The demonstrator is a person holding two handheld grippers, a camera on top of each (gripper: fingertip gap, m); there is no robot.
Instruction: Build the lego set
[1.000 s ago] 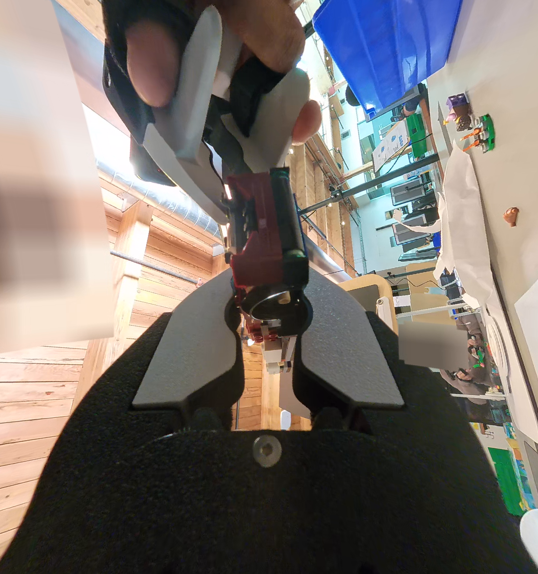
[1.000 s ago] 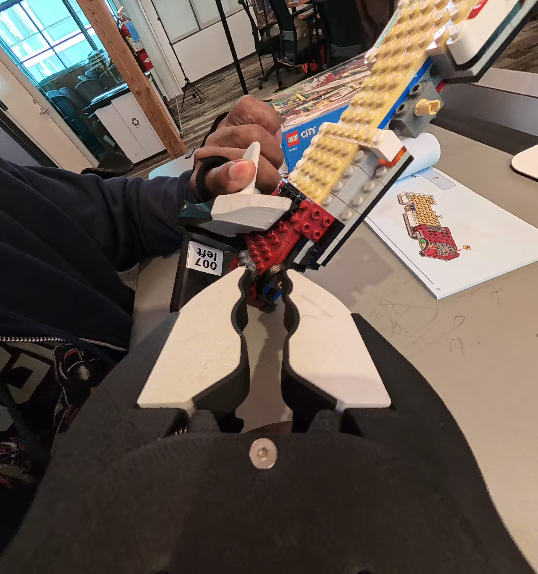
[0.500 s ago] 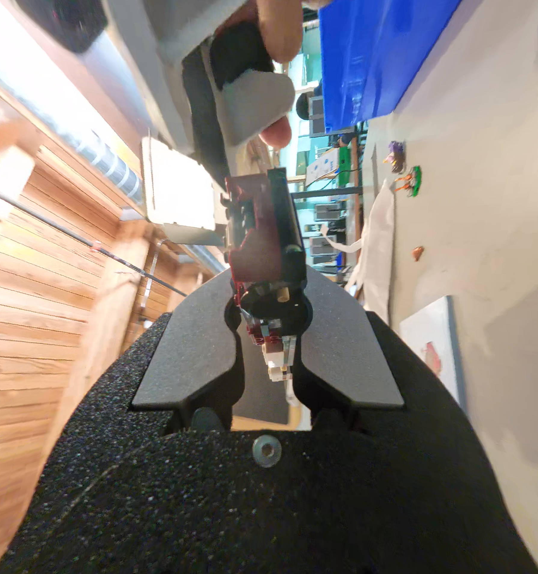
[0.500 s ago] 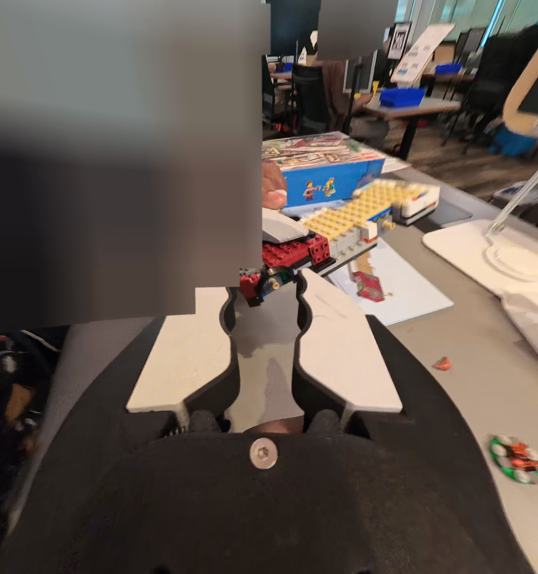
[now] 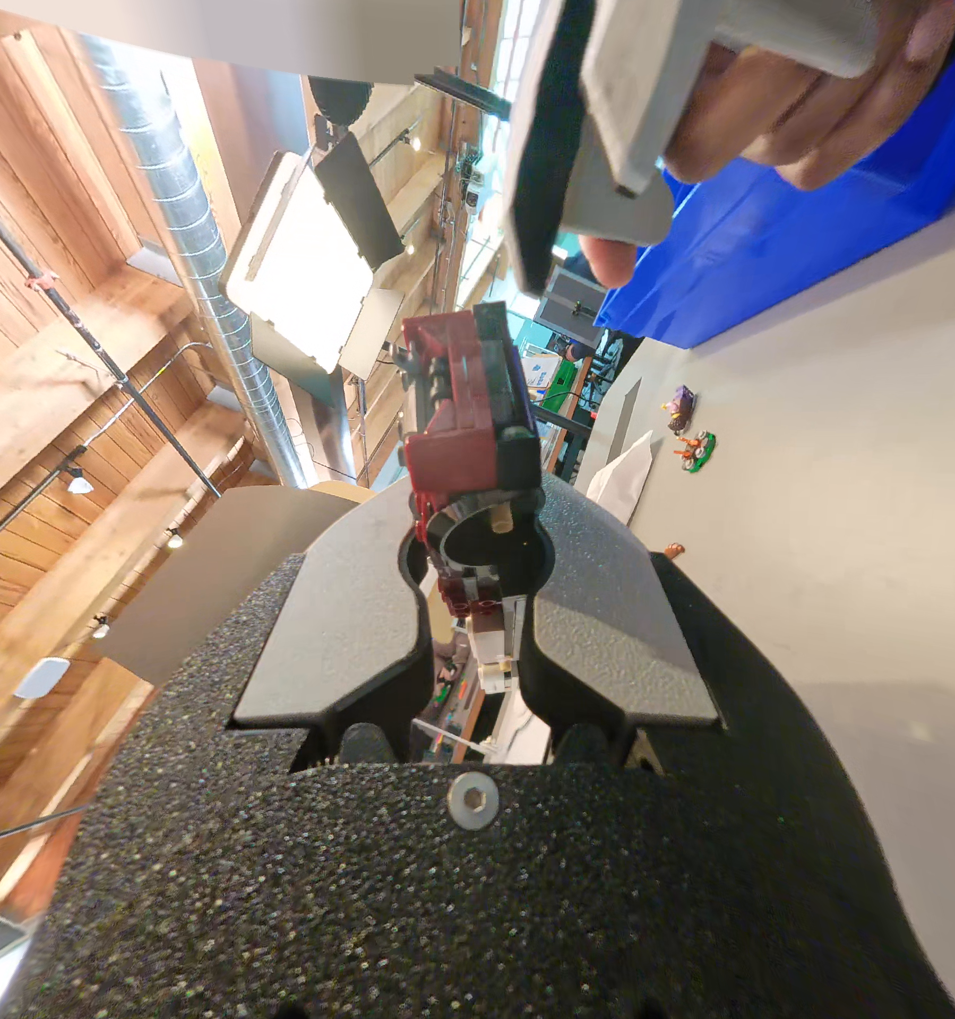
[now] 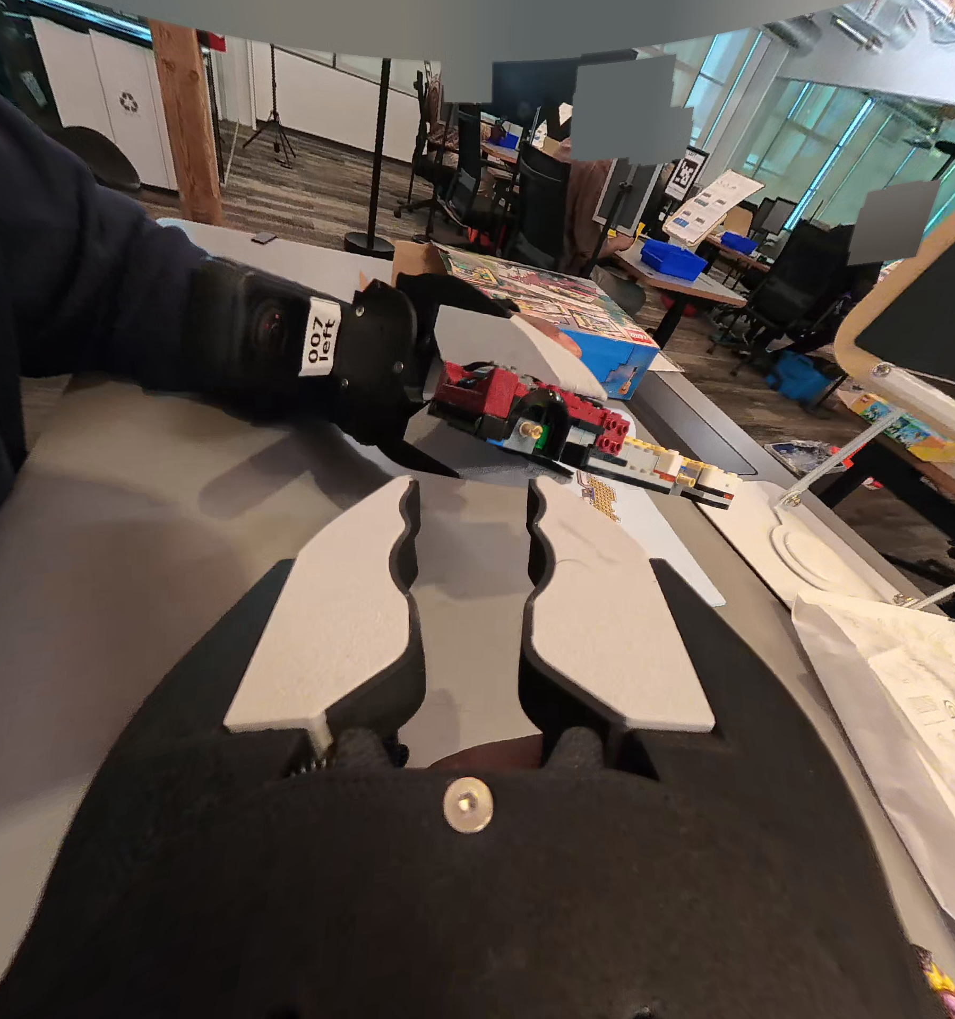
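Note:
My left gripper (image 5: pixel 478 513) is shut on a brick-built model (image 5: pixel 464 441) of dark red, black and tan bricks. The model's red and black end sticks out past the fingertips. In the right wrist view the same gripper (image 6: pixel 387 358) holds the model (image 6: pixel 552 419) nearly level, just above the grey table (image 6: pixel 133 524). Its long tan and white part points right. My right gripper (image 6: pixel 472 488) is open and empty, a short way in front of the model and not touching it. It also shows at the top of the left wrist view (image 5: pixel 602 138), with a hand on it.
An open instruction booklet (image 6: pixel 657 529) lies under the model. A blue toy box (image 6: pixel 602 342) stands behind it. A white tray (image 6: pixel 795 540) and a white paper bag (image 6: pixel 905 689) lie at the right. A blue bin (image 5: pixel 795 220) and small brick figures (image 5: pixel 695 446) are on the table. The tips of one gripper are about 7 cm away from the tips of the other.
My right gripper has drawn back from the model's end, where its fingertips stood a second ago. My left gripper has swung the model down from a steep tilt to nearly level.

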